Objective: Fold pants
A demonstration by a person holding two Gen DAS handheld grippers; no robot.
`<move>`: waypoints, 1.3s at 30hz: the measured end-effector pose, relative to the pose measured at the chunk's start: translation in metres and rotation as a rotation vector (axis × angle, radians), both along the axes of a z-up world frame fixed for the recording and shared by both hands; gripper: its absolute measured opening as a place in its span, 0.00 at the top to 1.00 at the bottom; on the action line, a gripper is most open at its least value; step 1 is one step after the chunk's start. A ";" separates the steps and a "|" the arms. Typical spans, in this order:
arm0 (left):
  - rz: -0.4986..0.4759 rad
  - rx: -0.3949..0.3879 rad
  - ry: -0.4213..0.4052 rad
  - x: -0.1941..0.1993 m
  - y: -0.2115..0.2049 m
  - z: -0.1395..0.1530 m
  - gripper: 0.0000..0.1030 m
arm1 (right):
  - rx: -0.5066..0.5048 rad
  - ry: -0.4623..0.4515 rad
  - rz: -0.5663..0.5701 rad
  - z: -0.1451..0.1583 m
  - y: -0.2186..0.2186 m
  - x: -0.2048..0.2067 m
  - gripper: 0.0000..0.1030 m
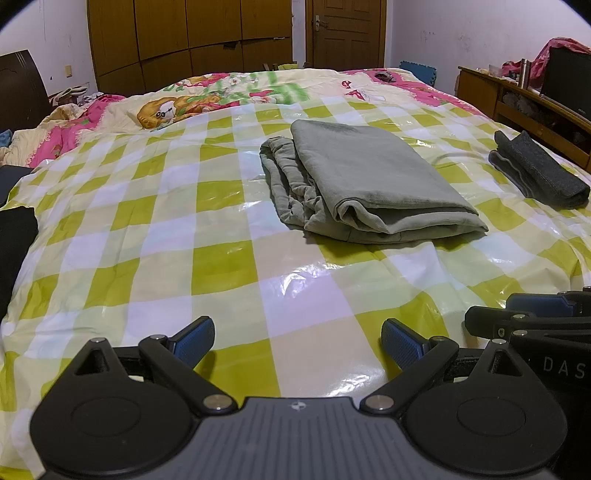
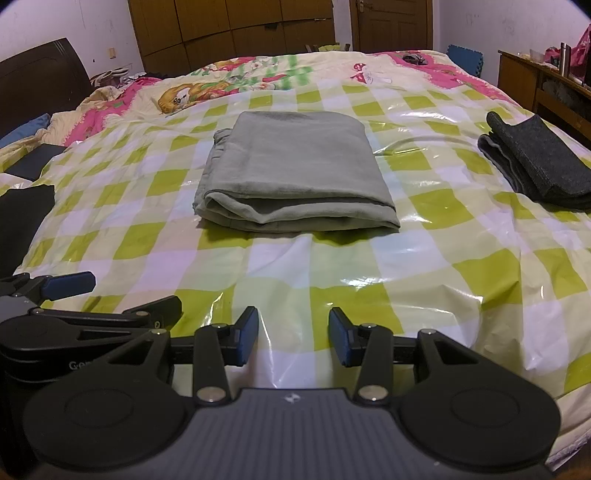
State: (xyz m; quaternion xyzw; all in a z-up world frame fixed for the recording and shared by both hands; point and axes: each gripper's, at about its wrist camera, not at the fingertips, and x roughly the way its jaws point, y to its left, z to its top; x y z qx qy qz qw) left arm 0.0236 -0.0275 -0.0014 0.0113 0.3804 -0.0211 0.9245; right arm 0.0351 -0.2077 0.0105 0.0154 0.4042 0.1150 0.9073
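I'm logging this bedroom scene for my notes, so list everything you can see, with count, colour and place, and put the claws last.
pants: one, grey-green, folded, middle of the bed
dark garment: one, charcoal, folded, right side of the bed
plastic sheet: one, green and white check, glossy, spread over the bed
quilt: one, pink and cream with a cartoon print, far end of the bed
black cloth: one, black, left edge of the bed
wardrobe: one, brown wood, far wall
door: one, brown, shut, right of the wardrobe
desk: one, brown wood, cluttered, right of the bed
left claw: open, empty, near edge of the bed
right claw: open, empty, beside the left claw
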 end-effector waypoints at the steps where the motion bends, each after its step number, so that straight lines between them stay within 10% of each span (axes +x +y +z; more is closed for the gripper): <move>1: 0.000 0.000 -0.001 0.000 0.000 0.000 0.00 | -0.003 -0.002 0.000 0.000 0.000 0.000 0.58; 39: 0.044 -0.012 -0.033 0.002 0.012 0.004 0.00 | -0.079 -0.044 -0.004 0.017 0.023 0.000 0.58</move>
